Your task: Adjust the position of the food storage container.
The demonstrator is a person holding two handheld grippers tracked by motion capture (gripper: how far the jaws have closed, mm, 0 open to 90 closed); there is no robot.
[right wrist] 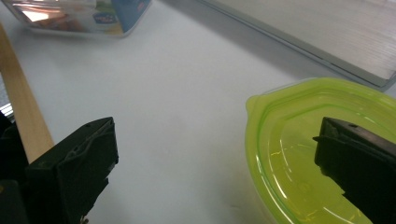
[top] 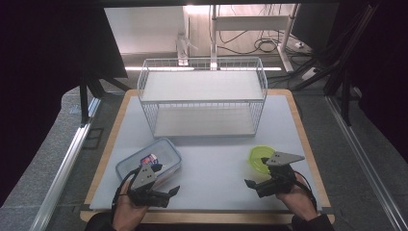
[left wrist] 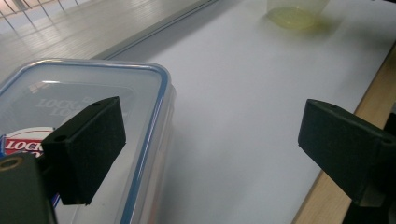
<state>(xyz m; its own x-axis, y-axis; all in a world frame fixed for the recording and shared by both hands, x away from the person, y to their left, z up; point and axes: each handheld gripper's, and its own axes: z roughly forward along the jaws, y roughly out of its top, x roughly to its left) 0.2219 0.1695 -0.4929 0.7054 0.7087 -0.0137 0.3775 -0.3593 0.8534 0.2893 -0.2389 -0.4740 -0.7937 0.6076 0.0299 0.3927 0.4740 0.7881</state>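
We hold both grippers low at the near edge of the surface (top: 211, 163), each with its jaws apart and nothing between them.

Nearest our left gripper (top: 166, 195) is the clear lidded box (top: 149, 163) with the blue rim. In the left gripper view, one jaw hangs over the near corner of its lid (left wrist: 93, 93), while the other stands well off to the side, over bare surface. So the box lies under and beyond that one jaw, not centred in the gap. Its long axis runs slantwise away from the jaws toward the wire basket (top: 202, 96). To take it, we judge the left gripper must shift sideways until a wall of the box sits between the jaws.

Nearest our right gripper (top: 252, 185) is the round yellow-green container (top: 259, 158). In the right gripper view, one jaw overlaps its lid (right wrist: 299, 154) and the other is over bare surface. This one has no long axis, so any approach across its rim should serve.

Farthest from both sets of jaws stands the basket, open side toward us.
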